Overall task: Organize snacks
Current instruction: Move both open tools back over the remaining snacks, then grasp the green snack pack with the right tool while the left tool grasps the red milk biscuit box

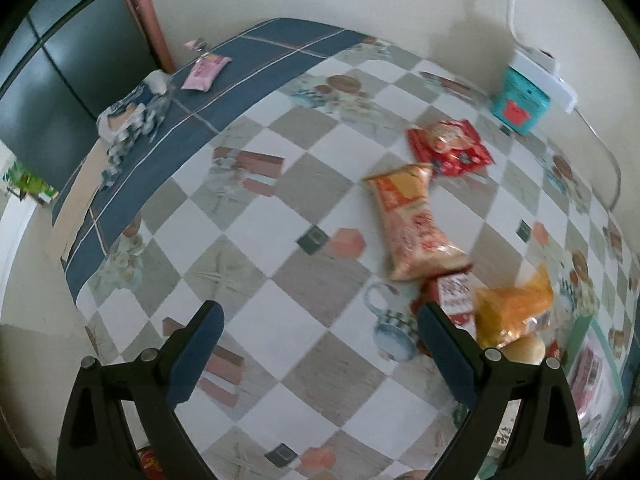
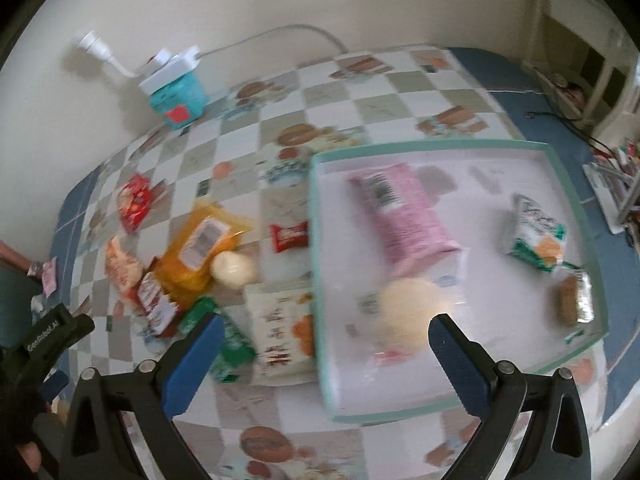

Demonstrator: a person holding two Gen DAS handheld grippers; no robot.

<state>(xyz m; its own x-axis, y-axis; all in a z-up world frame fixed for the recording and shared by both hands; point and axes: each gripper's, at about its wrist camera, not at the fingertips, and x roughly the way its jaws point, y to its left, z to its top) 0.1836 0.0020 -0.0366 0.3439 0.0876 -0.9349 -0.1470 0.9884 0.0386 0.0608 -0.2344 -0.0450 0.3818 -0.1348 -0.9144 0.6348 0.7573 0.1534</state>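
Above the checked worktop (image 1: 280, 280) we hold both tools spread wide and empty: the left tool (image 1: 320, 344) over bare cloth, the right tool (image 2: 326, 354) over the tray's (image 2: 320, 280) near edge. Beyond, a pink packet (image 2: 404, 216) lies inside the tray; loose snacks (image 2: 200, 252) crowd its left.

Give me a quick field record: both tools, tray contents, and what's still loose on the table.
left tool: open, empty, above the checked tablecloth
right tool: open, empty, over the tray's near edge
tray: teal-rimmed, on the table
in tray: pink packet, green-and-white packet, small brown bar, round pale bun
loose beside tray: orange packet, small red packet, red snack bag, green packet, white-and-orange packet
far back: teal box
image quality: motion-blurred
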